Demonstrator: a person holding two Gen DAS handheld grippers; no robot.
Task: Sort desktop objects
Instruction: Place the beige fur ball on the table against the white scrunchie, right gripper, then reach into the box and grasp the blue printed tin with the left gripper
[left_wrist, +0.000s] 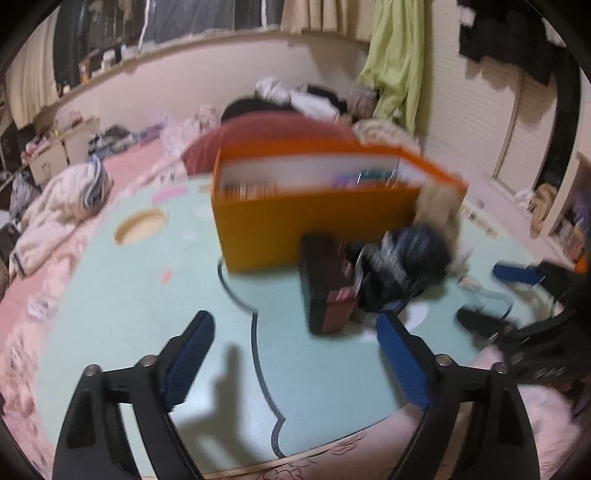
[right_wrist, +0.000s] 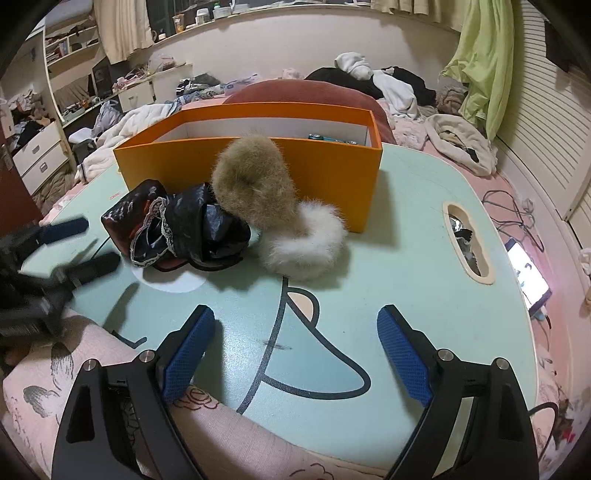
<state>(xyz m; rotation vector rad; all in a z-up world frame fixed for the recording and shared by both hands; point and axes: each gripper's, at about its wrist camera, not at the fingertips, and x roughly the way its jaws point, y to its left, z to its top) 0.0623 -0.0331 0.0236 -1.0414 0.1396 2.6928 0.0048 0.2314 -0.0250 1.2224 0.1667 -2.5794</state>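
Both my grippers hang with jaws spread wide and empty: the left gripper (left_wrist: 295, 354) and right gripper (right_wrist: 295, 354). The black lacy bundle (right_wrist: 184, 229) lies on the tabletop (right_wrist: 406, 258) at eleven o'clock from my right jaws, touching the tan fur puff (right_wrist: 251, 184) before the orange box (right_wrist: 332, 170). I judge my left nearer, the bundle at one o'clock.

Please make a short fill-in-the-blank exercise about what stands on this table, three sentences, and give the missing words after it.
1. The storage box on the green table is coloured ____.
2. The tan fluffy item leans against the box, and the ____ fluffy item lies in front of it.
3. The jaws of the right gripper are ____, holding nothing.

Missing words: orange; white; open
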